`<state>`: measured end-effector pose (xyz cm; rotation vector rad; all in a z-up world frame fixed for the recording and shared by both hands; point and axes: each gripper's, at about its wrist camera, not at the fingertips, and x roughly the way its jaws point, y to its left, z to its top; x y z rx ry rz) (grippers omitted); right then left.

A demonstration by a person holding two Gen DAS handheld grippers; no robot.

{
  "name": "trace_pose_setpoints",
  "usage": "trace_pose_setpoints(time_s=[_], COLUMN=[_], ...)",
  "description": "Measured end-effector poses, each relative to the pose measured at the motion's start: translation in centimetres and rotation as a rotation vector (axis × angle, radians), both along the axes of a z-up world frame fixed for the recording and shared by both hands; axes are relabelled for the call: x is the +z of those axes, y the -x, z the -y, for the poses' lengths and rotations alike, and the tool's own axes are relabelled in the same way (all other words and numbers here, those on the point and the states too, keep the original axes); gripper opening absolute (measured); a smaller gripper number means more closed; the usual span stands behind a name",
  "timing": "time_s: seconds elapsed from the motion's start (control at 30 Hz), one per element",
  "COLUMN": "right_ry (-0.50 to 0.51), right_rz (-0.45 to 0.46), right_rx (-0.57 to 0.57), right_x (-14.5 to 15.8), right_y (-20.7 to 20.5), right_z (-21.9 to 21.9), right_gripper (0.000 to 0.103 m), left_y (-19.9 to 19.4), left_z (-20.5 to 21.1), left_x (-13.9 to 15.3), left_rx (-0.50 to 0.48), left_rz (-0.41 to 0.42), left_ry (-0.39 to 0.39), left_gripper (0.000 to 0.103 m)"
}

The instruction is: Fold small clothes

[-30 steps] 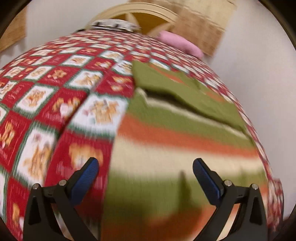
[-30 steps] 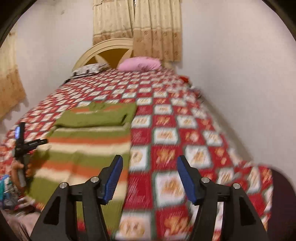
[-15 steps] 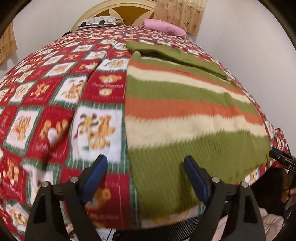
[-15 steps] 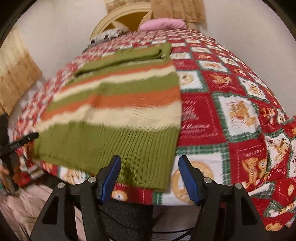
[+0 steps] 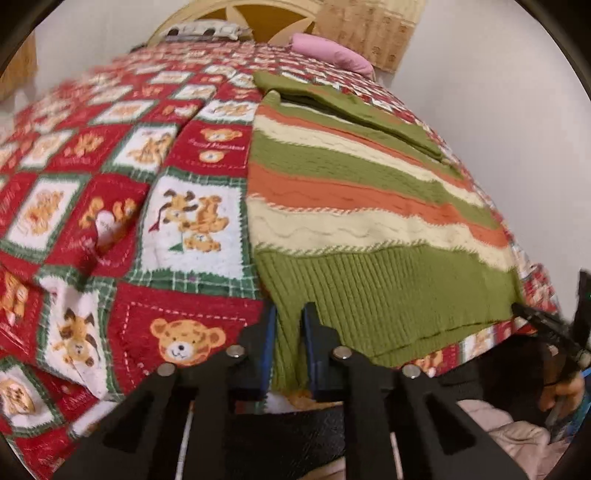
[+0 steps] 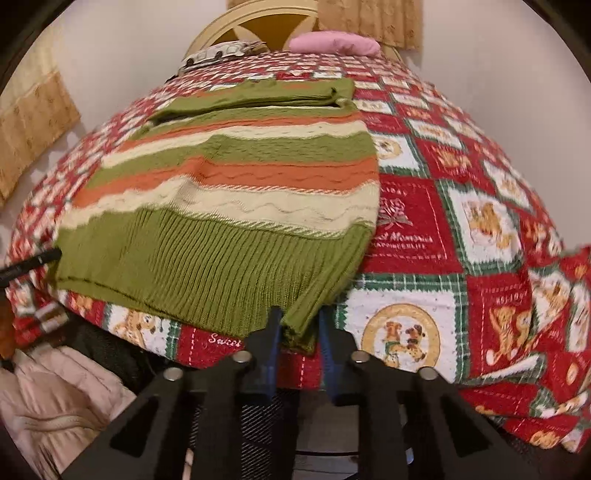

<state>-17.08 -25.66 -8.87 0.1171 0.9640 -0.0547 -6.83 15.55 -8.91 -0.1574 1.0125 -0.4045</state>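
Sweater [image 5: 362, 206] lay flat on the bedspread [image 5: 192, 221], long axis running away toward the headboard [image 6: 258, 29], left gripper [image 5: 289, 347] and right gripper [image 6: 298, 341] each closing on a near hem corner.

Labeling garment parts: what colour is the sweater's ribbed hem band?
Olive green on the sweater hem; clearest in the right wrist view.

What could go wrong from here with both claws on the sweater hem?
1. The left claw and right claw are closing on only the corners of the sweater, so the loose ribbed knit may slip out when lifted.
2. The hem hangs over the bed's edge on the quilt; a pad could pinch quilt too and drag it.
3. The sleeves folded at the top may fall open when the hem is carried over.
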Motion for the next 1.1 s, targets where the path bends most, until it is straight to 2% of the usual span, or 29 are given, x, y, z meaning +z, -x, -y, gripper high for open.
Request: trace_pose_setpoints(time_s=[0.03,0.1,0.33,0.57,0.7,0.8,0.87,0.93,1.03,1.1], right_ry=[-0.022,-0.062,-0.24,-0.303,-0.307,-0.32,-0.301,-0.286,-0.278,-0.278], right_rz=[0.0,0.006,0.096,0.164,0.179,0.171,0.151,0.115,0.074,0.055], right_rx=[-0.001,0.003,0.013,-0.011,-0.067,-0.115,-0.143,-0.167,-0.191,-0.203], right_x=[0.1,0.7,4.4,7.7,8.4,7.9,7.0,5.5,3.5,2.5], right_y=[0.0,0.1,-1.0,-7.0,-11.1,-14.3,-16.1,-17.7,-18.7,-18.9], right_z=[0.2,0.4,1.7,3.3,4.6,5.9,6.4,6.7,7.1,7.2], right_gripper=[0.008,0.008,0.007,0.006,0.006,0.006,0.006,0.006,0.006,0.006], left_y=[-0.1,-0.2,-2.5,-6.0,-8.0,-8.7,-8.9,-8.8,-8.4,-8.5], left_z=[-0.2,-0.4,1.4,3.4,2.4,1.6,0.8,0.2,-0.1,0.1], left_x=[0.1,0.6,3.3,5.9,7.4,7.8,7.6,7.3,6.7,6.2], left_rx=[0.0,-0.008,-0.062,-0.102,-0.107,-0.109,-0.116,-0.133,-0.185,-0.21], left_rz=[-0.014,-0.025,0.033,0.113,0.136,0.165,0.161,0.158,0.16,0.161], left_ry=[0.024,0.057,0.047,-0.019,-0.002,-0.039,-0.037,-0.019,0.004,0.02], left_gripper=[0.008,0.008,0.008,0.008,0.011,0.028,0.051,0.065,0.08,0.084])
